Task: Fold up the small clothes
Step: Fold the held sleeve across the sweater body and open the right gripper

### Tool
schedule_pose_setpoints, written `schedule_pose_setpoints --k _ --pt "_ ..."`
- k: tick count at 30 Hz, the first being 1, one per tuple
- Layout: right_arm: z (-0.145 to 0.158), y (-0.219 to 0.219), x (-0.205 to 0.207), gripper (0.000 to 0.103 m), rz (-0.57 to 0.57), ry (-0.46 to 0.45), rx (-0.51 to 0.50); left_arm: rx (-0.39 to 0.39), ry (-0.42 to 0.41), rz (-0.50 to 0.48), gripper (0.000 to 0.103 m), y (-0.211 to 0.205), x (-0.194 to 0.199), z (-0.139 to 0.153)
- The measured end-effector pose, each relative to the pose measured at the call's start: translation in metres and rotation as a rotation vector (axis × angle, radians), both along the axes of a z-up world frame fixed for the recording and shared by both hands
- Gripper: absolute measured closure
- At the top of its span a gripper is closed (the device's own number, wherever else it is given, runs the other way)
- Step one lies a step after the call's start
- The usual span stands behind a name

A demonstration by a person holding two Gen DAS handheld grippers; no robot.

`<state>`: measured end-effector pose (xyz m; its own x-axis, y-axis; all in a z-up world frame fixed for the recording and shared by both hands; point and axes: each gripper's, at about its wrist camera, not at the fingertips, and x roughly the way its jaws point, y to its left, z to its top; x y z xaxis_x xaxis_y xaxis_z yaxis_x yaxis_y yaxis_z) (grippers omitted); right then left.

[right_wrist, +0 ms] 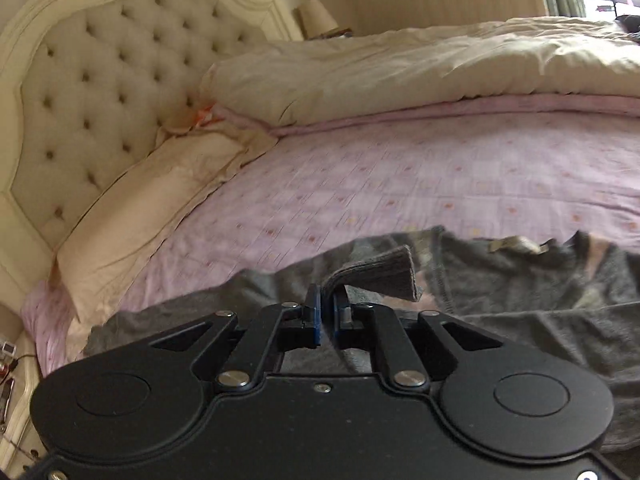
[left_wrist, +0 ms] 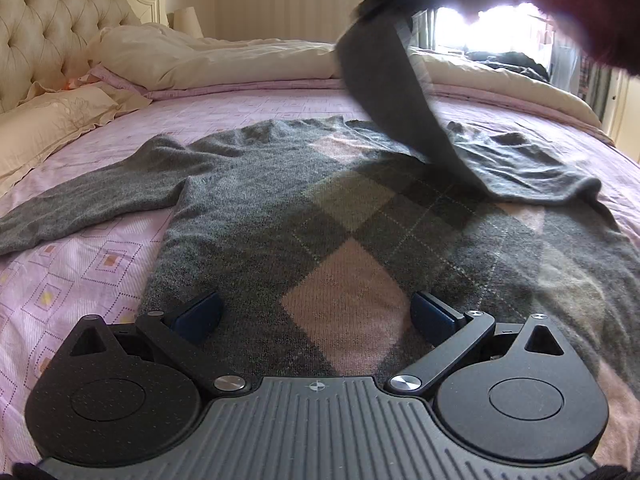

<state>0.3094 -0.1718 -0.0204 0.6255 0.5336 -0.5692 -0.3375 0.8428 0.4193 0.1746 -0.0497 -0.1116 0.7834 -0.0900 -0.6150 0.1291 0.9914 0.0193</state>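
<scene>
Right gripper (right_wrist: 327,312) clenched on sleeve cuff (right_wrist: 376,276), raised above sweater (left_wrist: 320,216); left gripper (left_wrist: 316,312) released over its hem.

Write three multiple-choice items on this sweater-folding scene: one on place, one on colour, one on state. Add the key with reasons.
1. Where does the body of the sweater lie?
A. Flat on the pink bedspread
B. On the cream pillow
C. Against the headboard

2. What colours is the sweater's diamond pattern?
A. Red and white
B. Grey and pink
C. Blue and yellow

3. How do the two grippers stand?
A. Both open
B. Left shut, right open
C. Left open, right shut on cloth

Key:
1 A, the sweater is spread over the bedspread, clear of the pillow and headboard.
2 B, pink diamonds sit among grey ones in the left wrist view.
3 C, the left gripper has its jaws wide apart above the sweater, while the right gripper pinches the cuff of a lifted sleeve.
</scene>
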Motion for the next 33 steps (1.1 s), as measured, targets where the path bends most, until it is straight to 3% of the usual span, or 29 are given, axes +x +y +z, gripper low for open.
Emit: schedule_pose_setpoints --k 3,5,13,16,17,18,19,21,29,33 --pt "-0.003 -0.004 -0.016 0.059 -0.009 -0.035 -0.031 0.0 0.0 0.0 0.0 0.0 0.0 0.0" --pt "-0.005 -0.017 -0.02 0.054 -0.047 -0.046 -0.042 -0.001 0.0 0.0 0.0 0.0 0.0 0.0" --pt "-0.051 -0.128 -0.041 0.054 -0.31 0.076 -0.059 -0.009 0.02 -0.023 0.0 0.001 0.003 0.003" --pt "-0.074 -0.173 -0.053 0.054 -0.465 0.144 -0.131 -0.004 0.037 -0.035 0.001 0.002 0.006 0.005" --pt "-0.079 -0.185 -0.057 0.056 -0.503 0.155 -0.159 0.002 0.045 -0.039 0.001 0.002 0.007 0.006" --pt "-0.084 -0.196 -0.063 0.073 -0.509 0.146 -0.142 0.009 0.056 -0.042 0.001 0.002 0.007 0.008" --pt "-0.086 -0.205 -0.067 0.078 -0.509 0.138 -0.103 0.014 0.069 -0.042 0.001 0.003 0.008 0.011" --pt "-0.087 -0.209 -0.071 0.078 -0.514 0.134 -0.069 0.021 0.094 -0.034 0.001 0.004 0.01 0.017" --pt "-0.097 -0.169 -0.083 0.07 -0.529 -0.013 -0.251 0.014 0.032 -0.029 0.002 0.001 0.043 0.056" --pt "-0.102 -0.155 -0.092 0.07 -0.542 -0.087 -0.33 0.097 -0.001 -0.009 0.002 -0.01 0.075 0.055"
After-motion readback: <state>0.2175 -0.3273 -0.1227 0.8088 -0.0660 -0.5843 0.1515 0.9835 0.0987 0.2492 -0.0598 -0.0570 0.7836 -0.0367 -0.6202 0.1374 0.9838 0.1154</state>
